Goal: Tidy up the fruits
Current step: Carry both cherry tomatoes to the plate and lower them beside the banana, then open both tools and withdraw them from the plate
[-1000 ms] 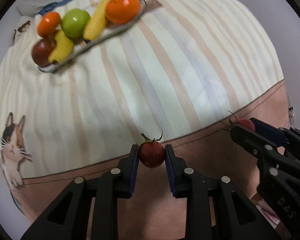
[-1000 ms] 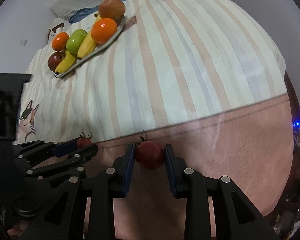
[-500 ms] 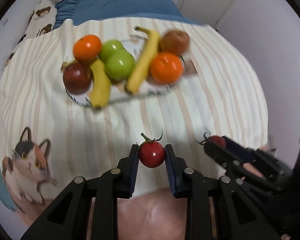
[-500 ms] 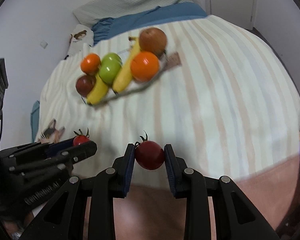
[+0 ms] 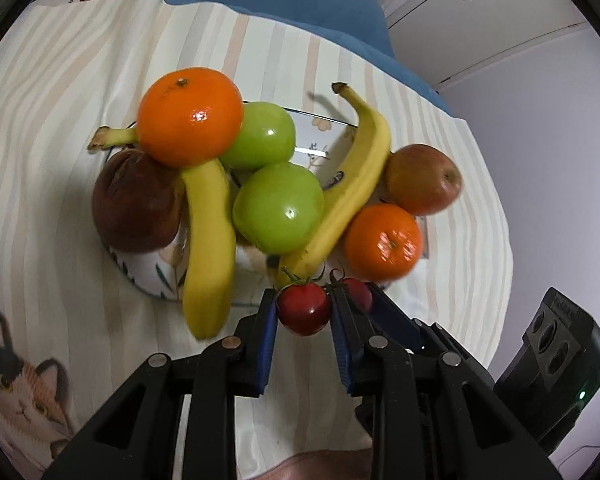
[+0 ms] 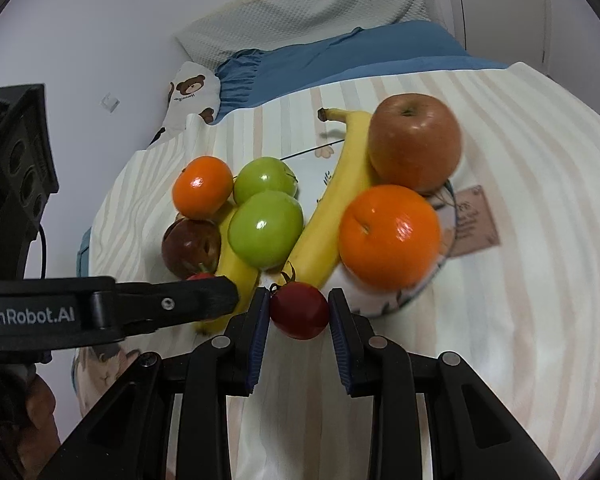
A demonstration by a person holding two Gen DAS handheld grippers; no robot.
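Striped bedspread, full fruit plate at 12 o'clock. Your left tongs grip a cherry tomato, your right tongs grip another tomato. Step: delivery. Next: find gaps at the near rim, release gently.

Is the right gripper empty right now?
No, the right gripper is closed on a red tomato just short of the fruit plate.
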